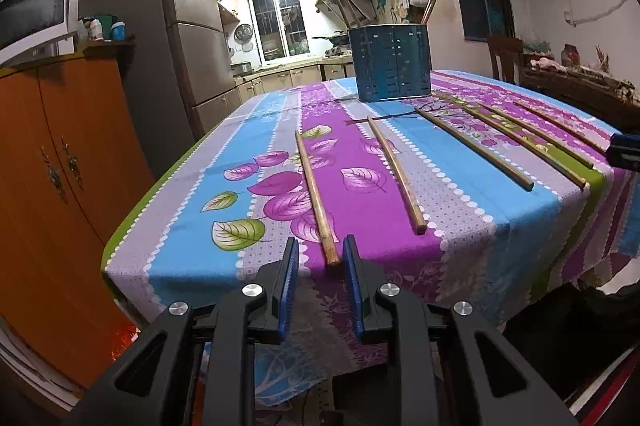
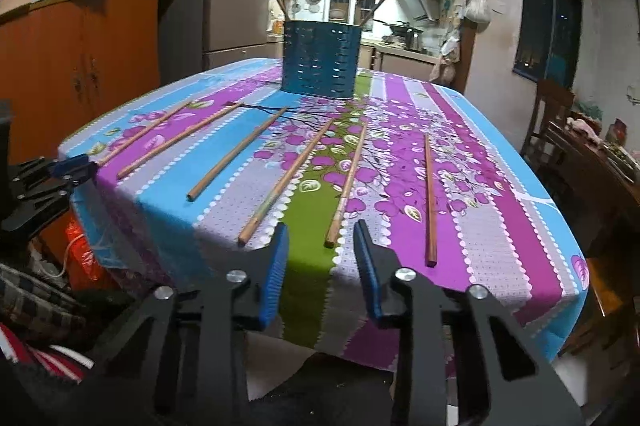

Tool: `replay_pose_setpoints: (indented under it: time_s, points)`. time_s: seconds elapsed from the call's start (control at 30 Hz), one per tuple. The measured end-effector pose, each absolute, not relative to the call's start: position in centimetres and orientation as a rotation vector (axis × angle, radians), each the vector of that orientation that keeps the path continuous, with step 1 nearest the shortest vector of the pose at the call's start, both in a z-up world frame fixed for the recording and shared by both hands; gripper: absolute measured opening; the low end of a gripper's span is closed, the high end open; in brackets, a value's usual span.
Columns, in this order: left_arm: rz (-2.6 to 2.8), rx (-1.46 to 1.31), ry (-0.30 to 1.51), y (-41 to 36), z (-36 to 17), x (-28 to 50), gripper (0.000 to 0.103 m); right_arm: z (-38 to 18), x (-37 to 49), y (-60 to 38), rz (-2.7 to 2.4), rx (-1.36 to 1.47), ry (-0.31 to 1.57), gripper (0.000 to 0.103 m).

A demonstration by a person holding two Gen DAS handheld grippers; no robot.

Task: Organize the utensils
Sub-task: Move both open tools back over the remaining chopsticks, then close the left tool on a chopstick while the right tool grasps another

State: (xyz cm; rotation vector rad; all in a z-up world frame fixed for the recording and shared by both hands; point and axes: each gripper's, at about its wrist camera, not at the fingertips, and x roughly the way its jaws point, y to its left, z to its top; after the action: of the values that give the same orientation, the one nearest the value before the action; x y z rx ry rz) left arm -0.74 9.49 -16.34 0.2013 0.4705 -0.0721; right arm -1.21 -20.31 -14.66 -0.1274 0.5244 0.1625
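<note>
Several bamboo chopsticks lie side by side on the flowered tablecloth (image 1: 192,226), pointing away from me. A blue slotted utensil holder (image 1: 390,62) stands at the table's far end and holds a few chopsticks; it also shows in the right wrist view (image 2: 320,56). My left gripper (image 1: 320,250) is open and empty, its jaws on either side of the near end of the leftmost chopstick (image 1: 316,194). My right gripper (image 2: 322,232) is open and empty at the near table edge, just in front of the end of a chopstick (image 2: 347,182). The left gripper also shows in the right wrist view (image 2: 74,164).
An orange cabinet (image 1: 60,162) with a microwave (image 1: 34,12) on top stands to the left of the table. A grey fridge (image 1: 192,26) is behind it. A wooden chair (image 2: 548,122) and a cluttered side table (image 2: 600,154) stand to the right. The tablecloth (image 2: 500,226) hangs over the near edge.
</note>
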Motion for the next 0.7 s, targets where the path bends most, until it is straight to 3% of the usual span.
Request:
replay_pose_setpoints:
  time_s: [0.13, 0.7]
  points:
    - [-0.076, 0.202, 0.458, 9.3, -16.4, -0.7, 0.02, -15.5, -0.1, -20.5, 0.128, -0.105, 0.548, 0.021]
    - [-0.072, 0.195, 0.434, 9.3, -16.7, 0.0, 0.016, -16.6, 1.3, -20.5, 0.104, -0.063, 0.55, 0.016]
